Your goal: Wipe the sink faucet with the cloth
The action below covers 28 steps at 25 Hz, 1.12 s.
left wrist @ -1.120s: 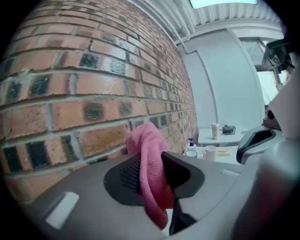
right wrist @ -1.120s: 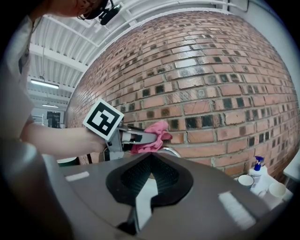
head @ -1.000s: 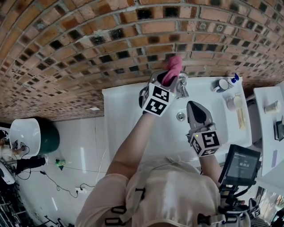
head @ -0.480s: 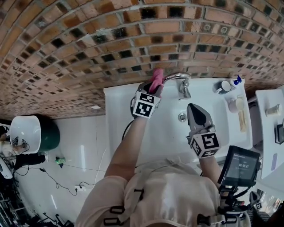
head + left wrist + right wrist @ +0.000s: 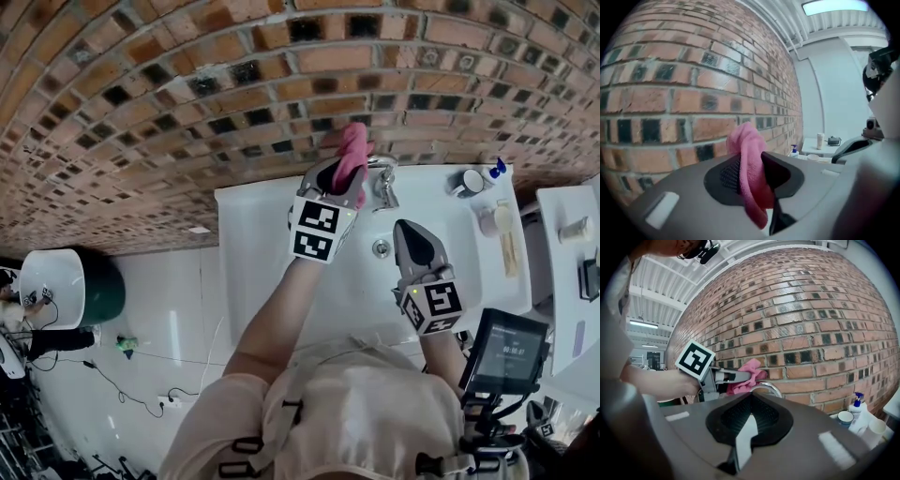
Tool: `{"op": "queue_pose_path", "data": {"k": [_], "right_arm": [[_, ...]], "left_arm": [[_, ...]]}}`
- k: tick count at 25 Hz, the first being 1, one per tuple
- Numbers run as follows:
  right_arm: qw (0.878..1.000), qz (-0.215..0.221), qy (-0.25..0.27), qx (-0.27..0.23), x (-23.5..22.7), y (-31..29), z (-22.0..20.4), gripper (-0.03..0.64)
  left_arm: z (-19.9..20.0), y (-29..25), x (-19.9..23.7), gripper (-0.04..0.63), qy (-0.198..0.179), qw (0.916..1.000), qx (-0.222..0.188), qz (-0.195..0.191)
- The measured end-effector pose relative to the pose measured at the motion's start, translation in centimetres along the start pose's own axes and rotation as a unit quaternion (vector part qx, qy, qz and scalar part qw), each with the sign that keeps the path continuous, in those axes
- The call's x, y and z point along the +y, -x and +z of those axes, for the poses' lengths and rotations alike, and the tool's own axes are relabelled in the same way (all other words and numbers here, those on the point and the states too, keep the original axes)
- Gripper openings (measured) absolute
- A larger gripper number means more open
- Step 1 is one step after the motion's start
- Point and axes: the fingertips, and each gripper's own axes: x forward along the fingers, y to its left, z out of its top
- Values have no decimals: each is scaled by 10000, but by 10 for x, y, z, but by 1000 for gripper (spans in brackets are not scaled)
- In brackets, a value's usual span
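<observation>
My left gripper [image 5: 345, 180] clamped the pink cloth [image 5: 354, 145] at the faucet [image 5: 385, 187], upper centre of frame, my right gripper [image 5: 407, 225] closed, empty, just below

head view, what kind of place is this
Likely a washroom or utility wash corner: a white sink stands against a bare brick wall, with a chrome faucet at its back edge and a pump bottle and cup at its right end.
</observation>
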Motion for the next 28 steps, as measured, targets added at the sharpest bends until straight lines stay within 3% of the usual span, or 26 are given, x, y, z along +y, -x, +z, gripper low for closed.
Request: {"op": "queue_pose_path", "data": {"k": [4, 9, 12, 16, 19, 24, 28], "right_arm": [[10000, -15, 17, 6, -2, 4, 0, -18], [9998, -157, -49, 78, -15, 11, -8, -18], [9997, -207, -59, 96, -21, 13, -10, -18], [9997, -228, -102, 78, -25, 10, -10, -18], [9997, -214, -97, 31, -26, 7, -7, -18], [9995, -276, -146, 24, -36, 9, -7, -18], [9991, -400, -146, 46, -50, 8, -9, -18]], "left_arm": [[0, -28, -25, 107, -726, 9968, 332, -28], [-5, -45, -36, 106, -880, 9952, 418, 15], [-3, -58, -51, 106, -946, 9943, 442, -232], [-12, -81, -77, 106, -667, 9938, 579, -681], [-19, -92, -91, 104, -1028, 9892, 704, -776], [-52, -97, -96, 106, -591, 9903, 838, -934], [-68, -102, -89, 104, -183, 9942, 616, -859]]}}
